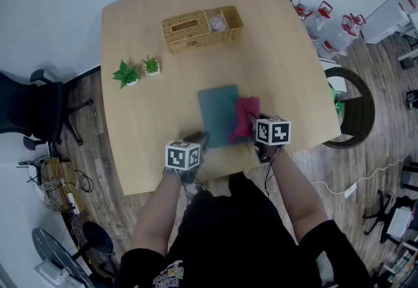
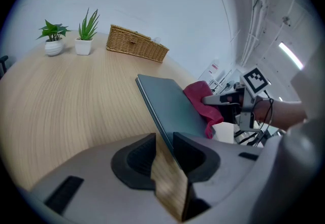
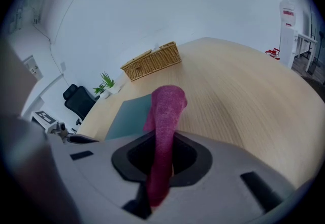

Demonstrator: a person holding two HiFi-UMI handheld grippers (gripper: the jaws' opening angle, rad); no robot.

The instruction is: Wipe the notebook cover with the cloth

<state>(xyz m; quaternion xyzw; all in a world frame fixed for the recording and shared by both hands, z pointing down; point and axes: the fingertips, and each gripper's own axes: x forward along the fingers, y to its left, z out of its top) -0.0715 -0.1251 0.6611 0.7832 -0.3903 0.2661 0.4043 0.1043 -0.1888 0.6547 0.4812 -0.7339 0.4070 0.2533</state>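
A teal notebook lies flat on the wooden table, near its front edge. My right gripper is shut on a magenta cloth, which hangs over the notebook's right side. In the right gripper view the cloth rises from between the jaws in front of the notebook. My left gripper sits at the notebook's near left corner. In the left gripper view the jaws stand partly apart astride the notebook's edge, with bare wood in the gap. The cloth and the right gripper show at the right.
A wicker basket stands at the table's far side. Two small potted plants stand at the left. A black office chair is beside the table on the left, and a round stool on the right.
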